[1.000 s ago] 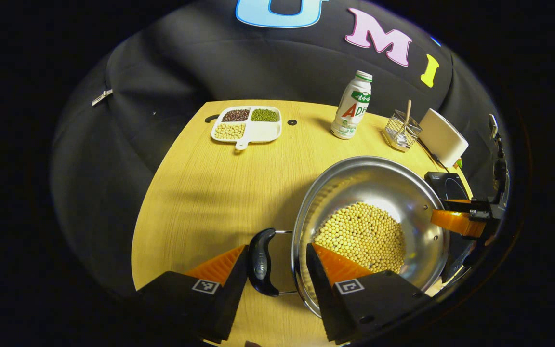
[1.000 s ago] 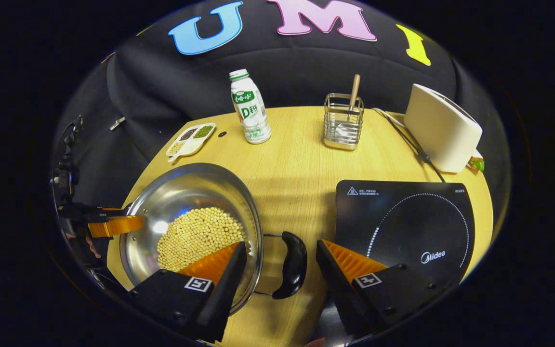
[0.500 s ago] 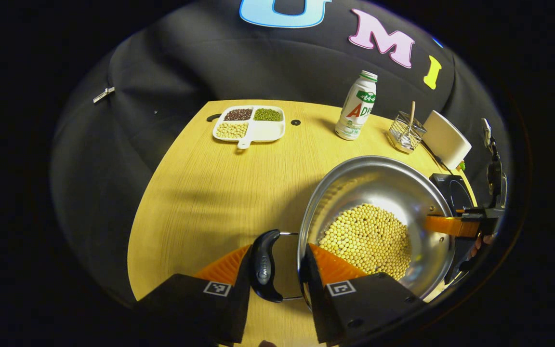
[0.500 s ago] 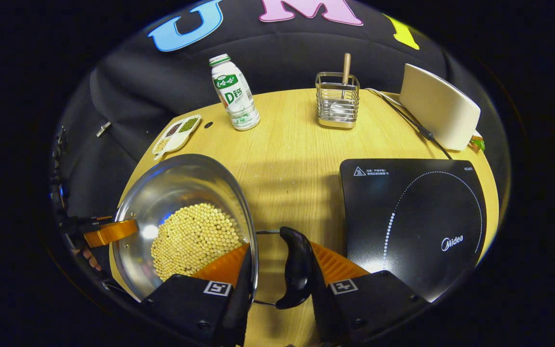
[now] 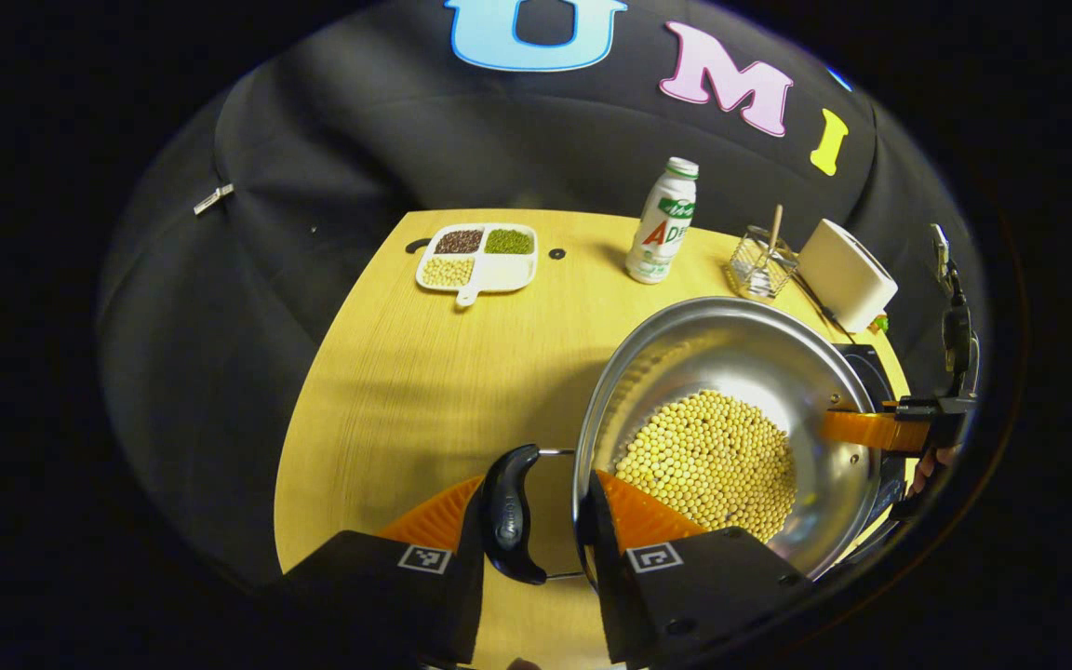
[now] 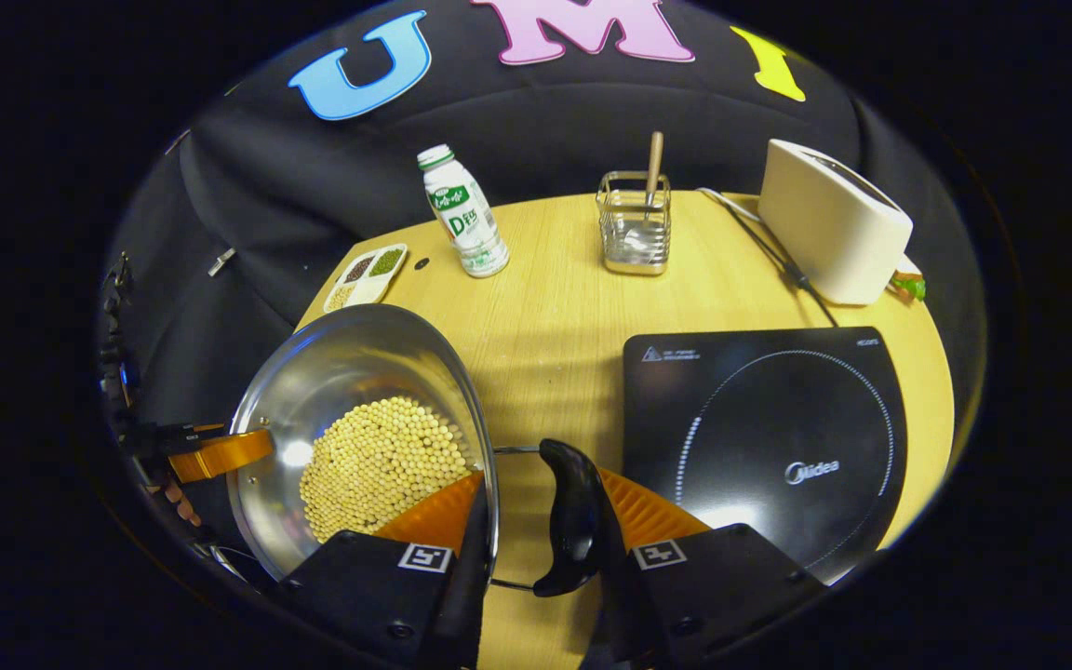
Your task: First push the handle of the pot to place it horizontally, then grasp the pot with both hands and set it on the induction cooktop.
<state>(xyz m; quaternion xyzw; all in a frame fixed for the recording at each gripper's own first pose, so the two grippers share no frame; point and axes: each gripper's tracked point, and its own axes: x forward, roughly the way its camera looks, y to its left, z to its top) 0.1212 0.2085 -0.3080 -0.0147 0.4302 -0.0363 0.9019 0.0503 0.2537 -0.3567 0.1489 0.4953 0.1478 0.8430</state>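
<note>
Gripping the pot [image 5: 731,409] by its two black handles [image 6: 571,516], both jaws remain closed; the cooktop [image 6: 769,437] reads "Midea", now slightly farther off.

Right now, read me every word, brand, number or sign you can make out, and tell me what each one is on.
"Midea": brand on the induction cooktop.
Warning triangle with small print beside it, cooktop's far left corner: print too small to read.
Bottle: label print too small and curved to read reliably.
Left claw and right claw, both gripping the pot: square coded markers, no words.
</note>
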